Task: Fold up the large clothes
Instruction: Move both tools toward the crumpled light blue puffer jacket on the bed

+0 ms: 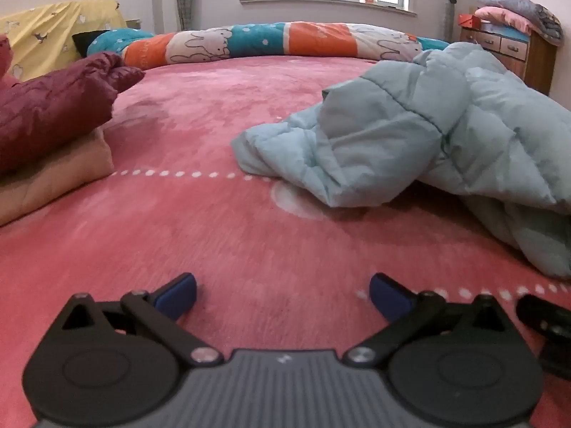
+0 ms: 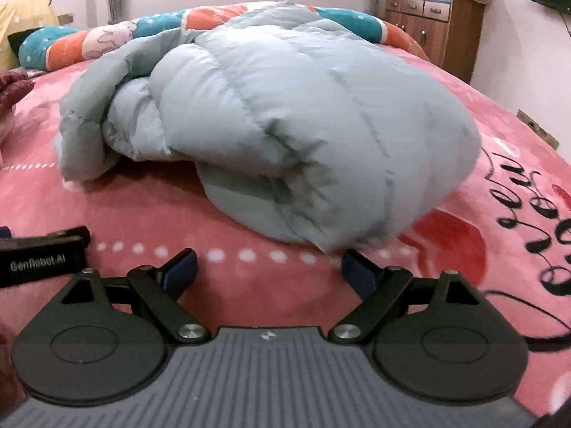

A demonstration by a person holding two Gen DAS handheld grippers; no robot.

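Pale blue puffer coat (image 2: 271, 121) lay bunched on the pink bed cover (image 1: 221, 235), its near edge just beyond the right gripper (image 2: 267, 267), not touching. Left gripper (image 1: 282, 294) hung over bare cover w/ open room ahead; coat sat to its right, folded maroon jacket (image 1: 53, 107) far left. Both sets of jaws stood wide, nothing btwn them. "GenRobot.AI" read on a black block (image 2: 39, 255) at left; black script on cover at right, illegible.
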